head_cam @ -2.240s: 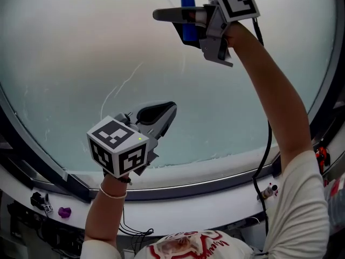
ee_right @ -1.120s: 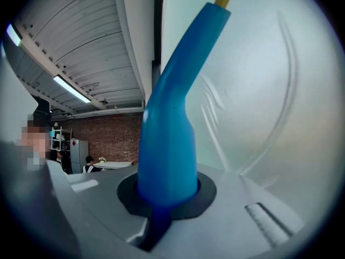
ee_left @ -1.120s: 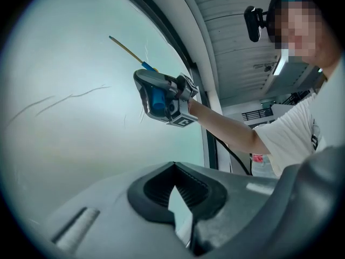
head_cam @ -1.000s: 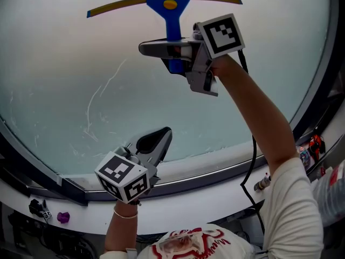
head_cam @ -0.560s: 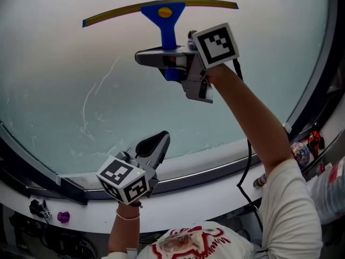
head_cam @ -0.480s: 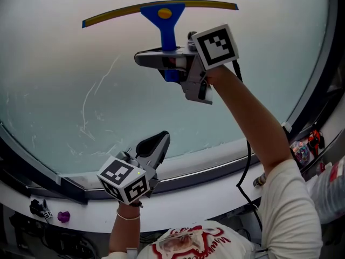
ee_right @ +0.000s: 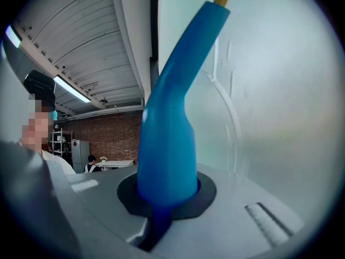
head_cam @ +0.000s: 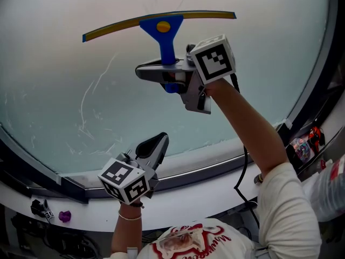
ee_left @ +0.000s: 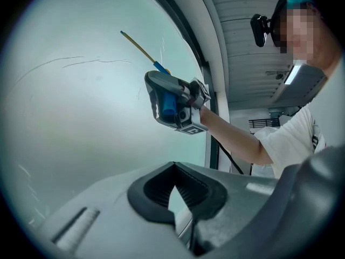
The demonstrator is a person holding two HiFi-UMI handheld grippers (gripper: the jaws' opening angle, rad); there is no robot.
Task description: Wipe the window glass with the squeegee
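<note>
Squeegee (head_cam: 161,30) on window glass (head_cam: 54,90), handle clamped in right gripper (head_cam: 155,73) (left gripper (head_cam: 158,142) closed, empty)

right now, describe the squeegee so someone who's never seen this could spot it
Find the big pale window glass filling the view. High on it, the right tongs clamp the blue handle of the squeegee, which widens to a head carrying a long yellow blade. Nothing else in front of the glass is brightly coloured.

The window glass (head_cam: 59,80) lies open left of and below the squeegee (head_cam: 161,27). Only the left gripper (head_cam: 158,140), low near the frame (head_cam: 319,69), stands there. The right gripper (head_cam: 156,72) and its arm (head_cam: 242,123) cross the pane's right part.
</note>
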